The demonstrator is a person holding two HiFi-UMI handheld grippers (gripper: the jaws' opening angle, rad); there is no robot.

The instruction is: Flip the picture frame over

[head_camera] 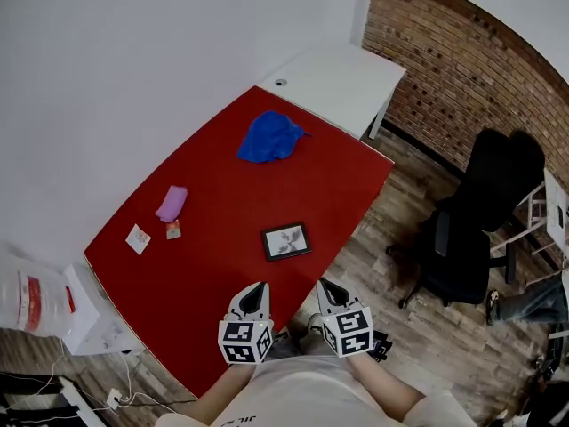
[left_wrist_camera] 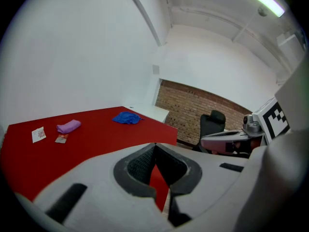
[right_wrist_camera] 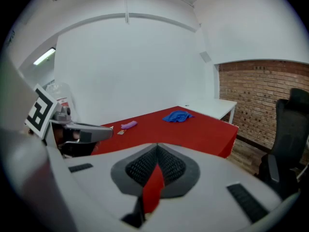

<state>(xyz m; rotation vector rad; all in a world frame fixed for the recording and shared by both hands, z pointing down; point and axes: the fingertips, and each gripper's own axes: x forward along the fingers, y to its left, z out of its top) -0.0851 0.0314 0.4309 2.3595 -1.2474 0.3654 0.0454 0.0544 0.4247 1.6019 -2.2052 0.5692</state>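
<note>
A small black picture frame lies flat, picture side up, near the front right edge of the red table. My left gripper is shut and empty, hovering over the table's near edge just short of the frame. Beside it, my right gripper is also shut and empty, off the table's edge over the wooden floor. Both point toward the frame. The frame is hidden behind the gripper bodies in both gripper views, where the left gripper and the right gripper show closed jaws.
On the table lie a blue cloth, a purple roll, a small red packet and a white card. A white desk adjoins the far end. A black office chair stands at the right before a brick wall.
</note>
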